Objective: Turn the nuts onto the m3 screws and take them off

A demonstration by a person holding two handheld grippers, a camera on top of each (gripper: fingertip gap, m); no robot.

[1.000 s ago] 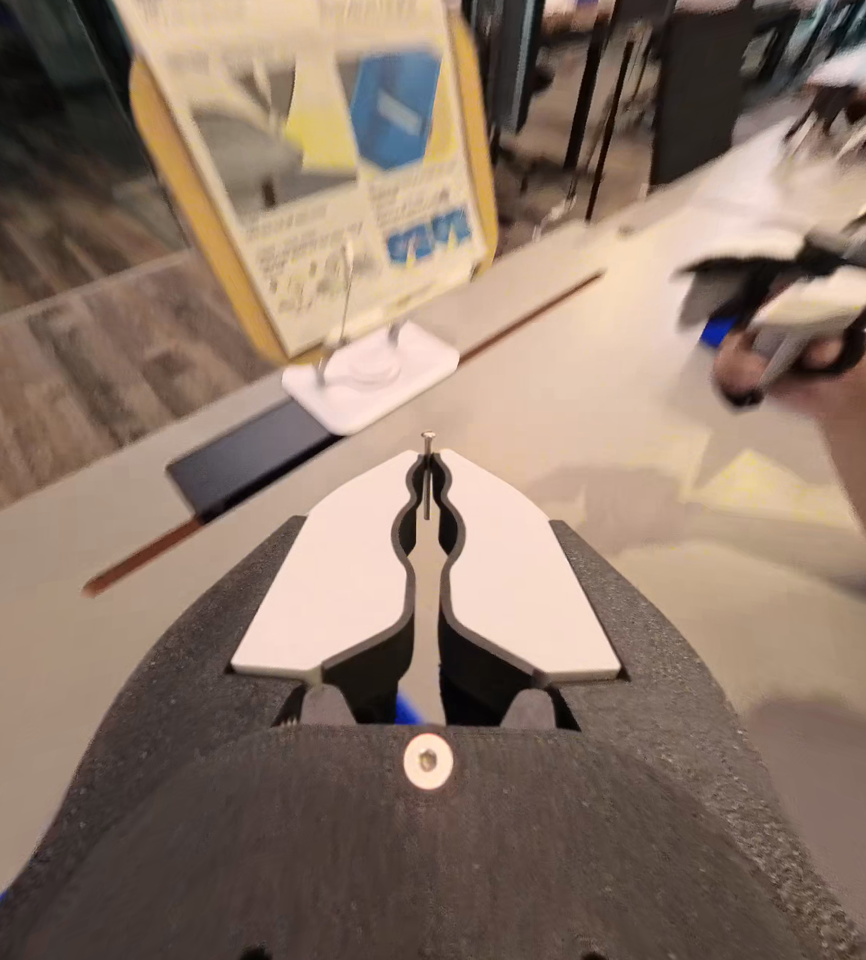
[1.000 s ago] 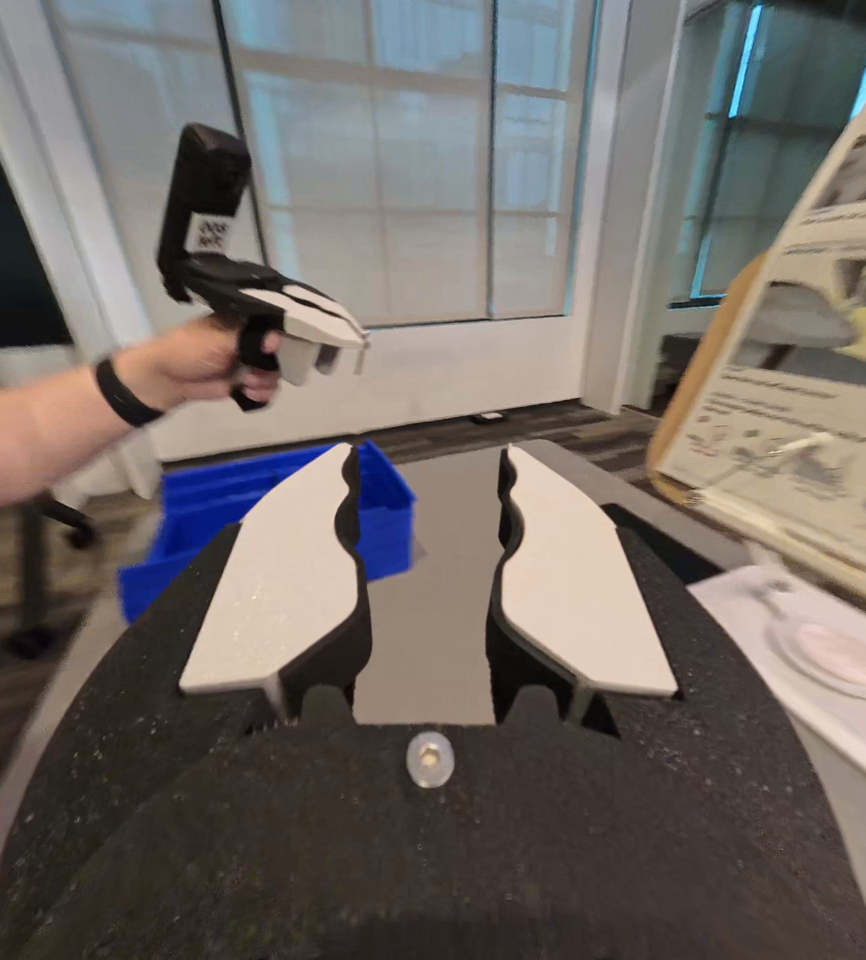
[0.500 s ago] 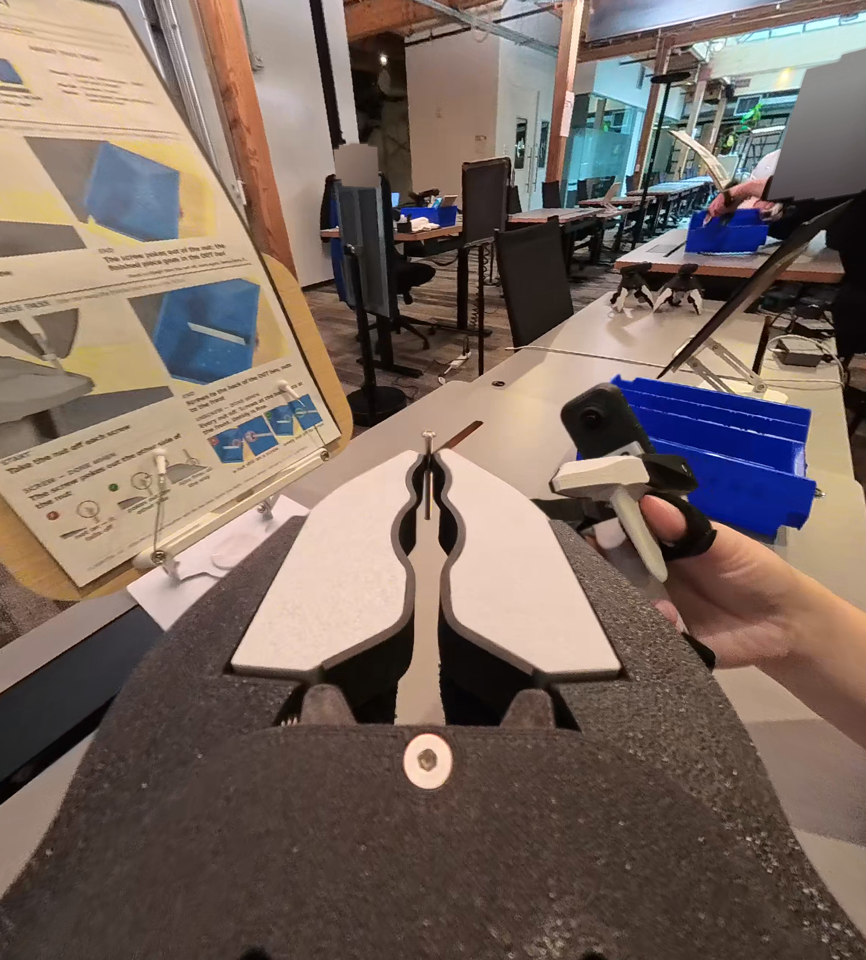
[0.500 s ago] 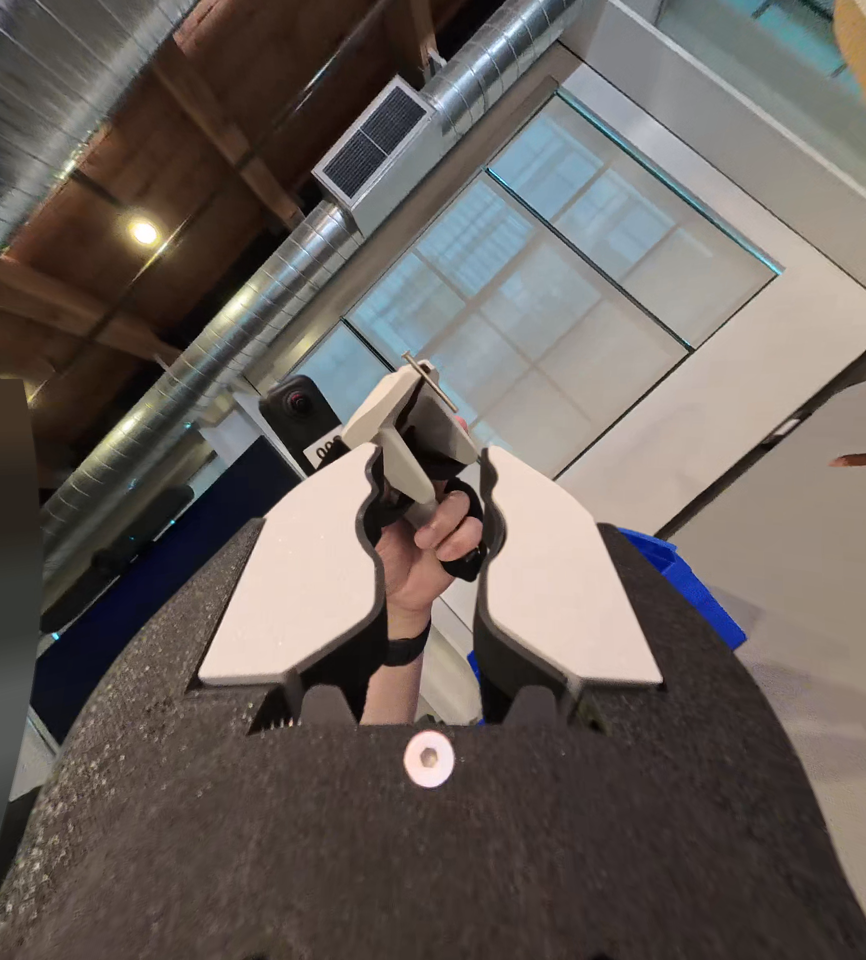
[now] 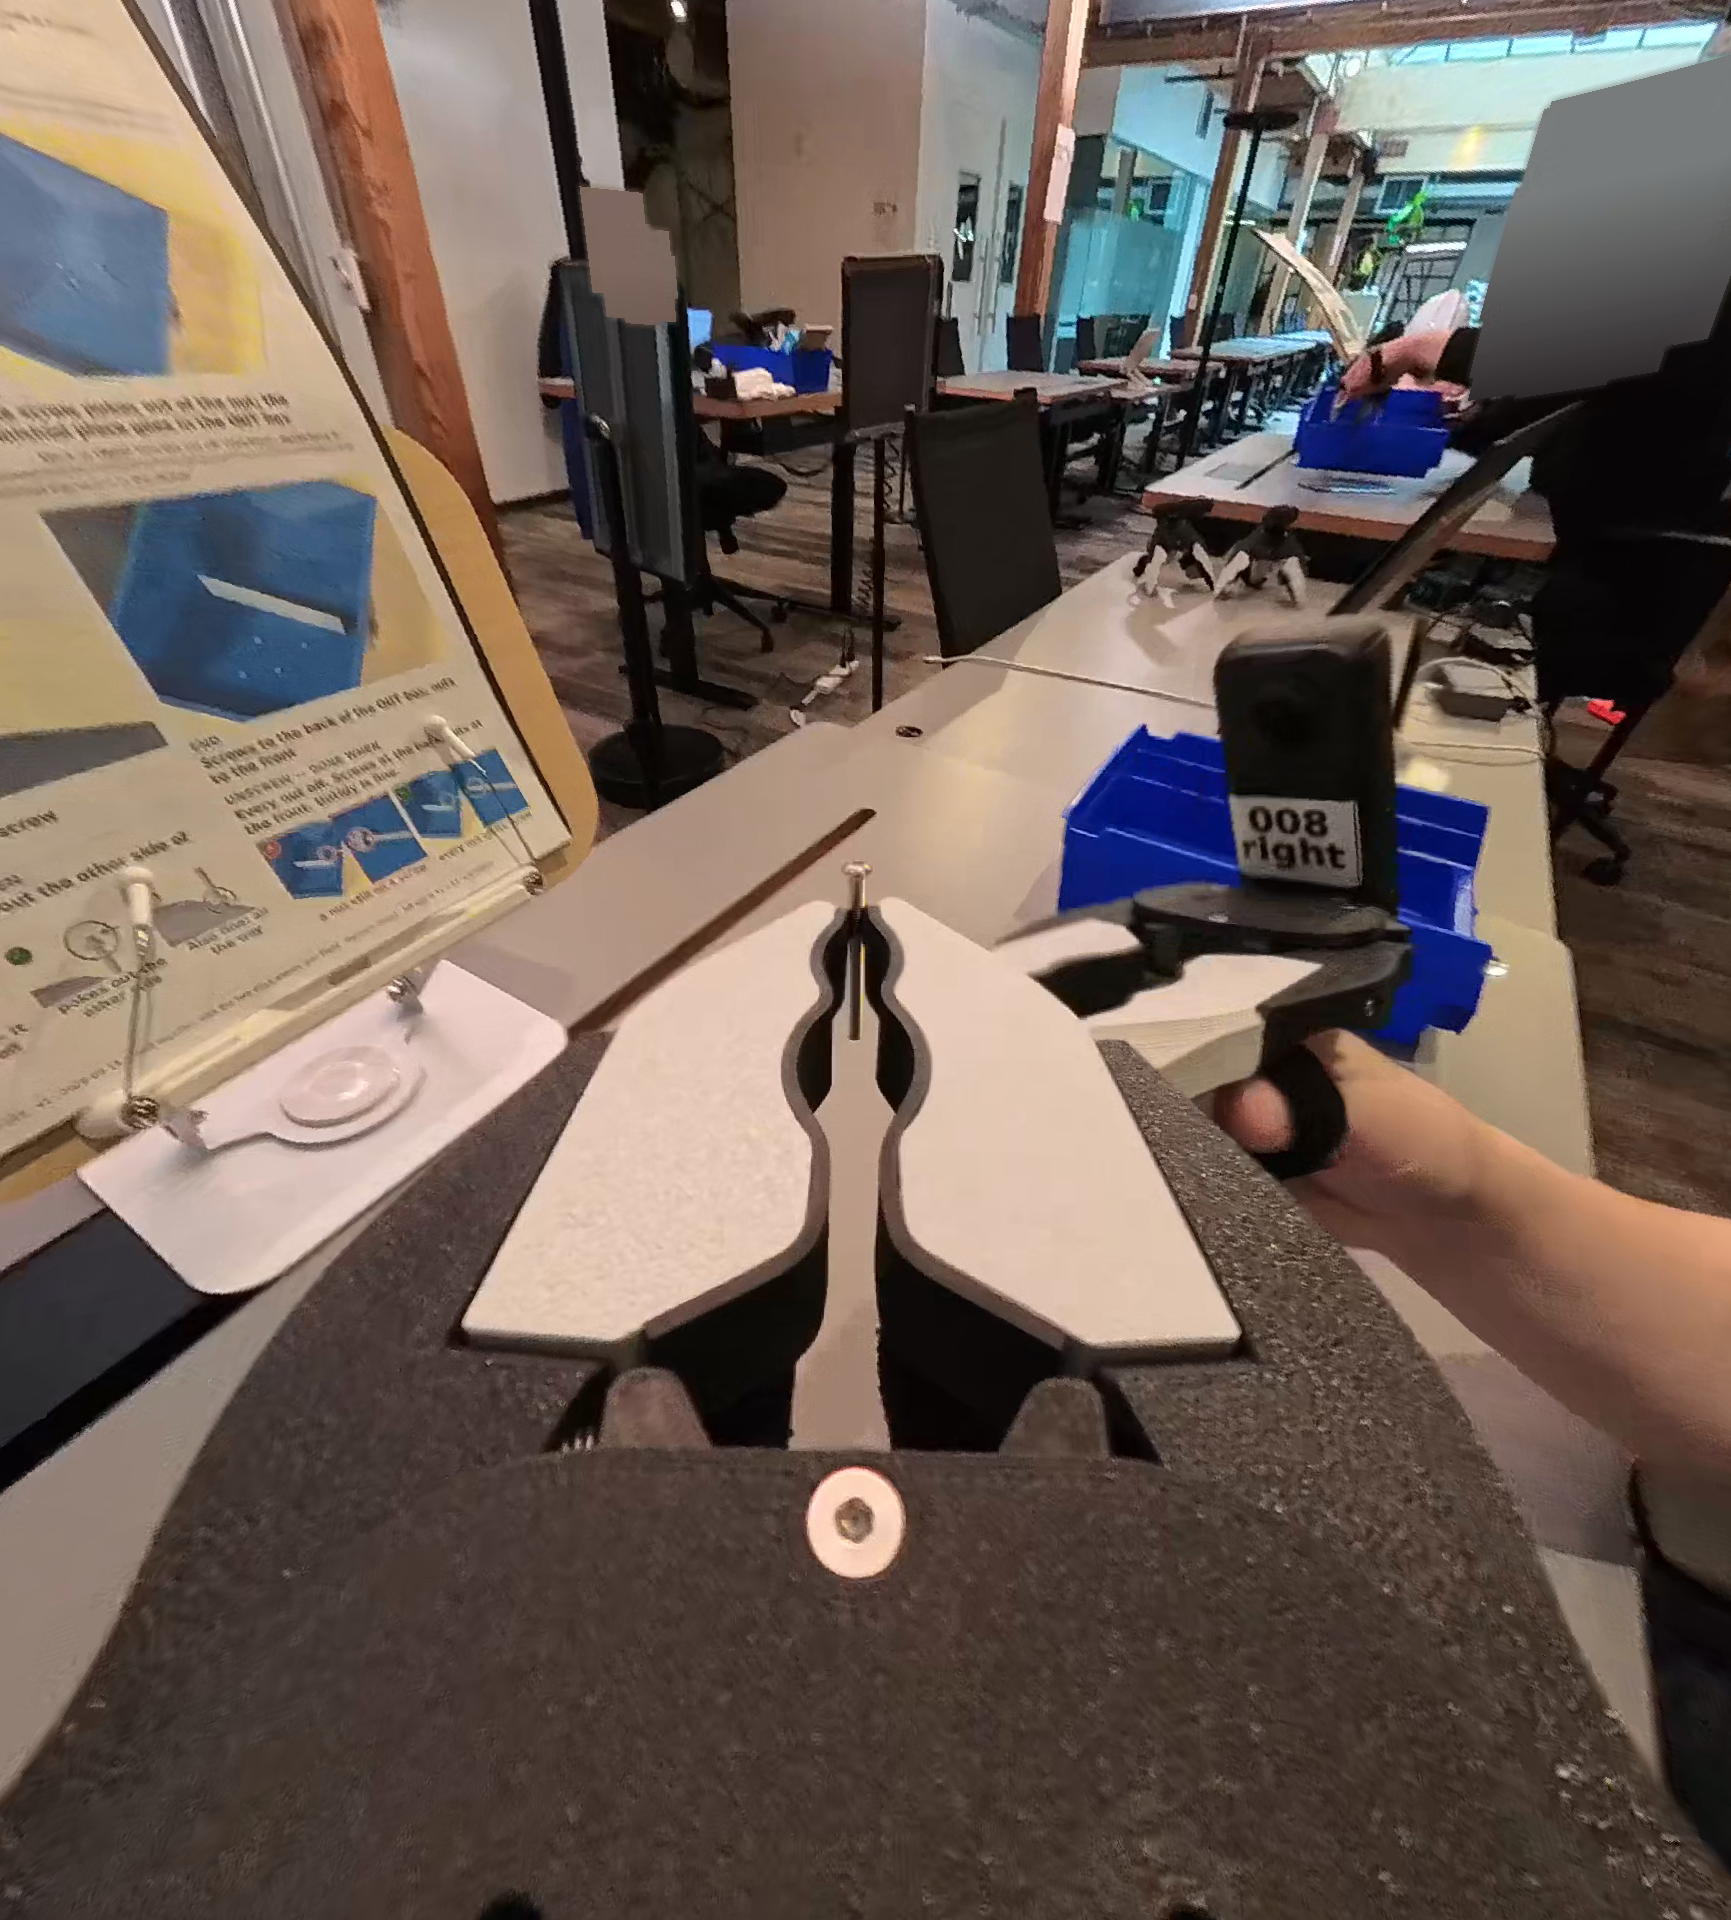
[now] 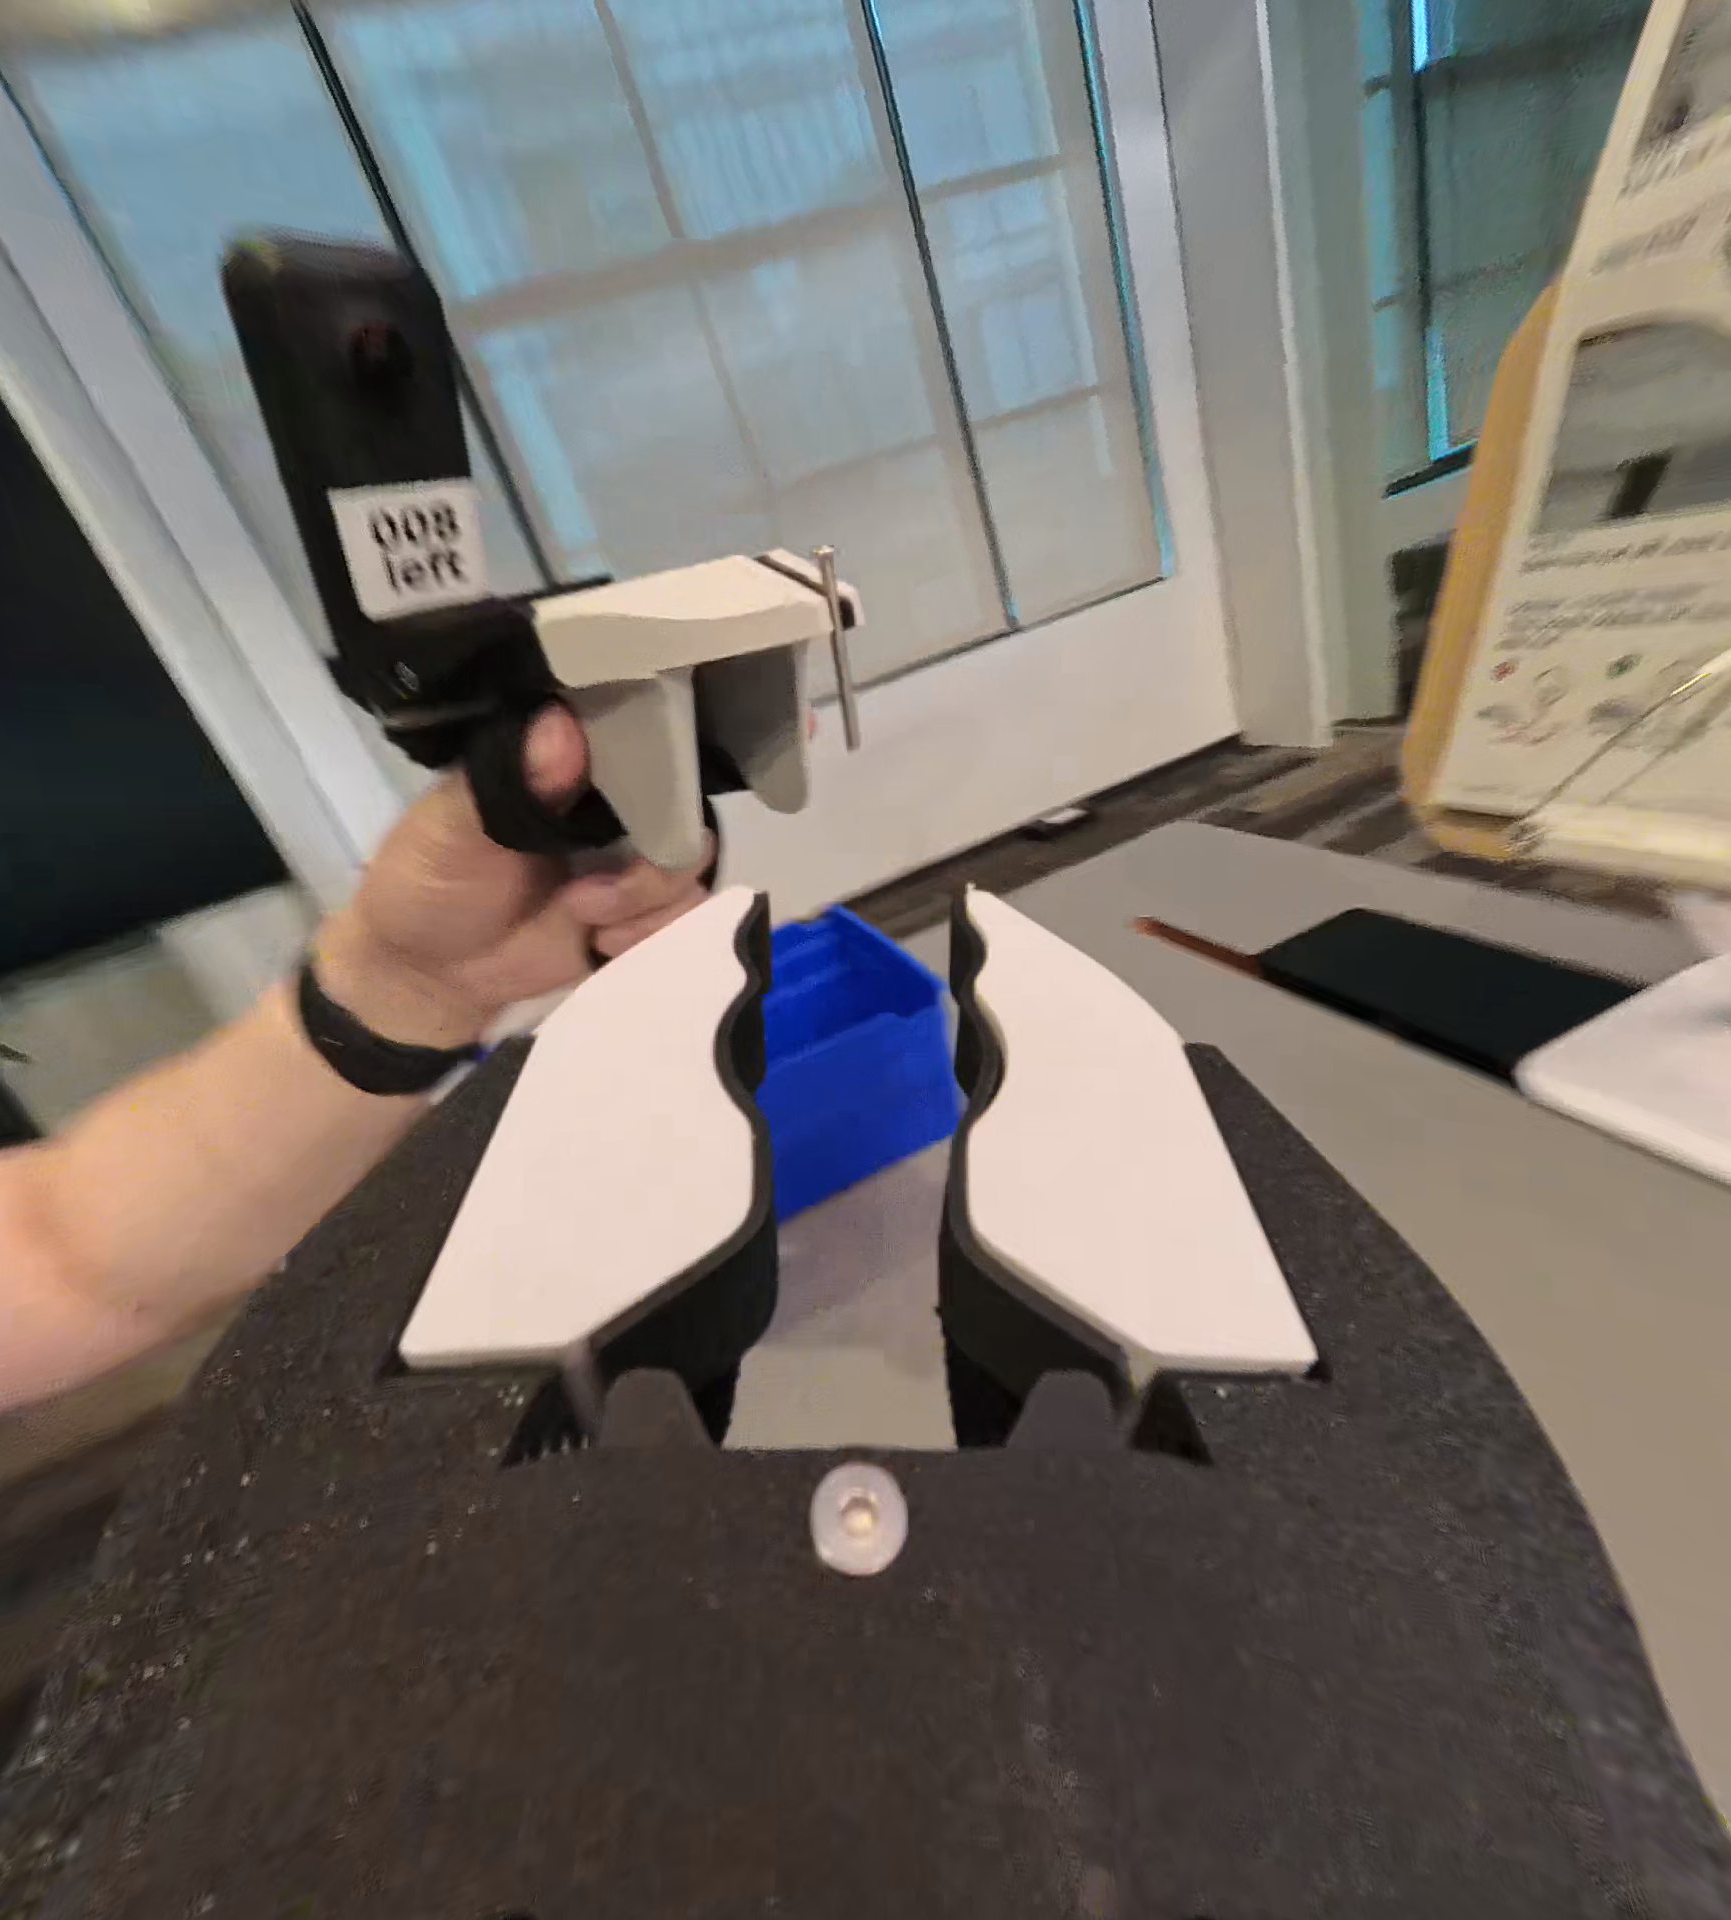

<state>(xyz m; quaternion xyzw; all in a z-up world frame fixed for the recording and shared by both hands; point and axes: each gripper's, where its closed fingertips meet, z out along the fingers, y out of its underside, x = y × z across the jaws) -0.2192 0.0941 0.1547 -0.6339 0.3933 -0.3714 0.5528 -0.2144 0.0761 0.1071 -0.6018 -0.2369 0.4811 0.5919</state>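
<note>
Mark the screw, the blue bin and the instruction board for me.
screw [image 5: 855, 940], left wrist view, on its shank between the closed fingertips.
blue bin [image 5: 1147, 844], left wrist view, on its near wall.
instruction board [image 5: 217, 582], left wrist view, on its printed face.

A: Can you see all of the screw [image 5: 855, 951]?
B: No, its low end hides between the jaws

A: And the big poster [image 5: 144, 582]?
B: It runs off the left edge. In the right wrist view it is blurry

A: The blue bin [image 6: 856, 1049]?
B: Half hidden behind the right gripper [image 6: 859, 940]
</note>
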